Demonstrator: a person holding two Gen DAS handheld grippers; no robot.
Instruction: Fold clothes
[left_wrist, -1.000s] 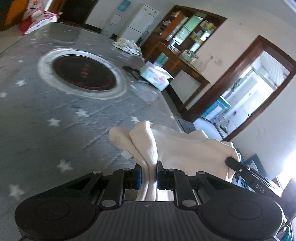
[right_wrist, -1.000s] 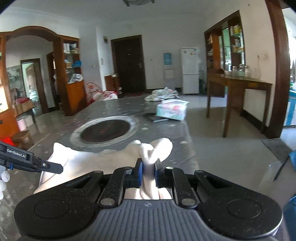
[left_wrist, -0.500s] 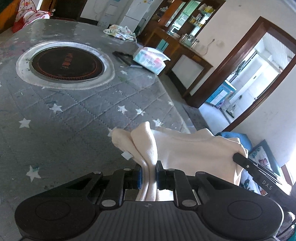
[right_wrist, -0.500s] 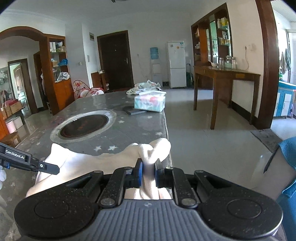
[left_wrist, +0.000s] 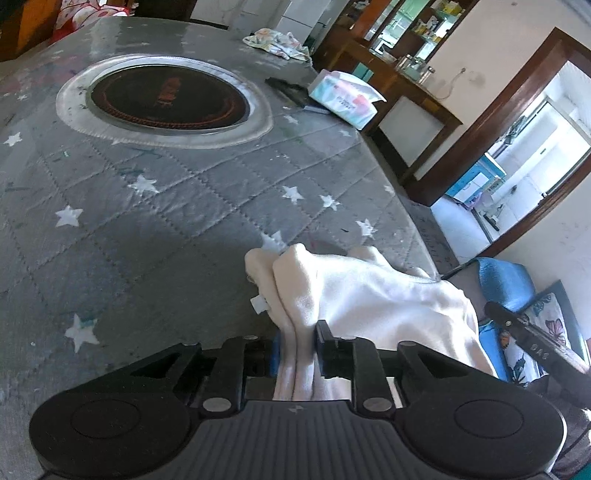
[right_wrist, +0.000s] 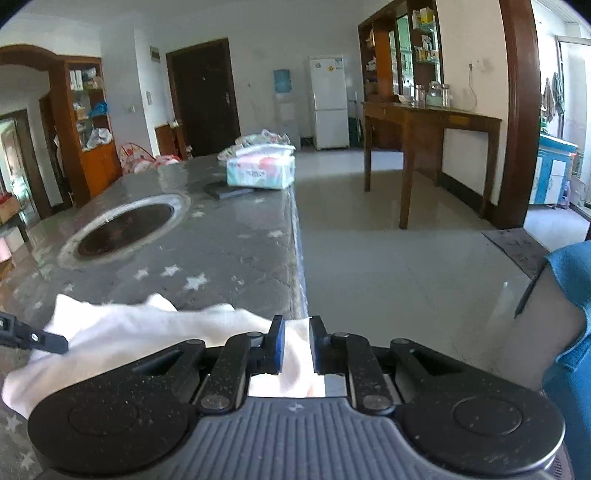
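A cream garment (left_wrist: 369, 295) lies bunched at the near right corner of the grey star-print table (left_wrist: 147, 229). My left gripper (left_wrist: 296, 332) has a thick fold of it between its pads; its jaws are opening and the cloth still fills the gap. In the right wrist view the same garment (right_wrist: 147, 328) spreads left along the table (right_wrist: 229, 251). My right gripper (right_wrist: 297, 325) pinches another fold by the table's edge, its jaws easing apart slightly. Each gripper's black finger shows at the other view's edge.
A round dark hob (left_wrist: 166, 98) is set into the table's middle. Beyond it lie a tissue pack (left_wrist: 343, 98), a dark flat object (left_wrist: 291, 90) and a crumpled cloth (left_wrist: 277, 38). The table edge runs close on the right. A person's blue sleeve (right_wrist: 569, 295) is at right.
Both grippers have sunk toward the table with the garment, which now rests on the surface near the edge. The left jaws stand slightly wider than before.
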